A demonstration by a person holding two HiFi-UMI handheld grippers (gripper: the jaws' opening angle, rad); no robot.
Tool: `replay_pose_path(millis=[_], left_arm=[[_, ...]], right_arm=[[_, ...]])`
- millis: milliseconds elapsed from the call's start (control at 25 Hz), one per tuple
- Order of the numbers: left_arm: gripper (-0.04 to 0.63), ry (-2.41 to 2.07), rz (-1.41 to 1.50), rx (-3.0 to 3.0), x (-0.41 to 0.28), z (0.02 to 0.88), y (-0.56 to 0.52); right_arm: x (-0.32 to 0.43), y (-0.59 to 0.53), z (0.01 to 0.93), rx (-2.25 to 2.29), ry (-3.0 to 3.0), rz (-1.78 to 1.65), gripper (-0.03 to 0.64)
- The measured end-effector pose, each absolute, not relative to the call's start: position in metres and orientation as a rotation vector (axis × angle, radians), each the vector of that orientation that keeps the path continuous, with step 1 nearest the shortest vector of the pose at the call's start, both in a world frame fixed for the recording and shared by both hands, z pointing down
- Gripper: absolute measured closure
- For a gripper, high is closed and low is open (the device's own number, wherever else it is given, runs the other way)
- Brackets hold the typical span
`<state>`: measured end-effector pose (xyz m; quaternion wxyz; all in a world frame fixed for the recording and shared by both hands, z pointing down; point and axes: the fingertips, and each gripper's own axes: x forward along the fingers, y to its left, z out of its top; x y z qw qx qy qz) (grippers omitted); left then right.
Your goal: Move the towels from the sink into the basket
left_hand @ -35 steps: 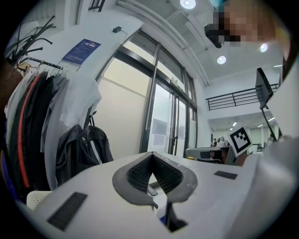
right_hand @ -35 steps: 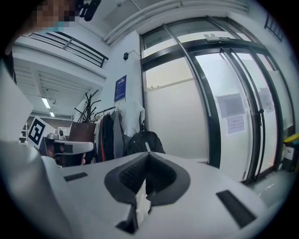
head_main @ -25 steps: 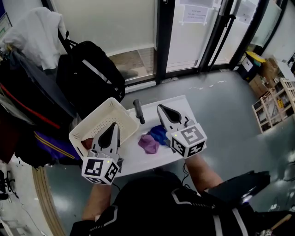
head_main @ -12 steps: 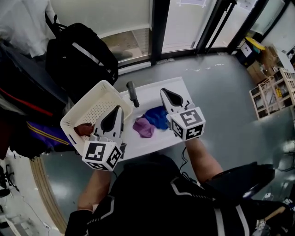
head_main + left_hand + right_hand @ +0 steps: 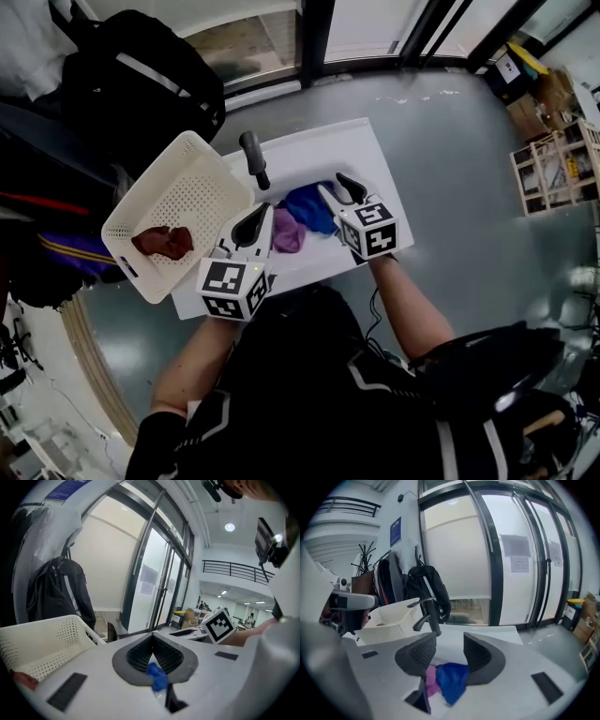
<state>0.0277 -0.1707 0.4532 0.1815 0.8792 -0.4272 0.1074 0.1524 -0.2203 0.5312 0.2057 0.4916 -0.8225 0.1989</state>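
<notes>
Right gripper view: the right gripper [image 5: 449,637], jaws just opening, is spreading them unclamped above the blue towel [image 5: 452,679] and purple towel [image 5: 430,680] in the sink [image 5: 323,155]. Left gripper [image 5: 152,639] is clenching empty. The head view is showing the red towel [image 5: 164,241] in the basket [image 5: 200,148], left of both.

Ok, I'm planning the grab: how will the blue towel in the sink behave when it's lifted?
Probably floppy: the blue towel lies crumpled in soft folds in the sink, so it should drape and hang from a pinch. It is likely light for its size. It lies against the purple towel, so that one may drag along.
</notes>
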Motion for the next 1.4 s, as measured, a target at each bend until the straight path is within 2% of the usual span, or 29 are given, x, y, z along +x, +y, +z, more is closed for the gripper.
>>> replay_pose_path(millis=[240,600,1120,1320,1400], left_arm=[[0.594,-1.105,0.473,2.393,0.056,0.523,-0.163],[0.594,-1.068,0.638,2.294,0.067,0.606,-0.171],[0.594,-1.048,0.753,2.227,0.064,0.653,-0.165],[0.594,-1.063,0.73,2.215,0.062,0.653,-0.158],[0.594,-1.067,0.721,2.216,0.061,0.65,-0.158]], right_arm=[[0.149,-0.221,0.6,1.255,-2.192,0.682,0.36],[0.135,-0.222,0.689,1.053,-2.084,0.773,0.294],[0.138,-0.225,0.775,0.963,-1.892,0.809,0.259],[0.141,-0.222,0.791,0.948,-1.854,0.778,0.261],[0.141,-0.226,0.793,0.956,-1.858,0.753,0.283]])
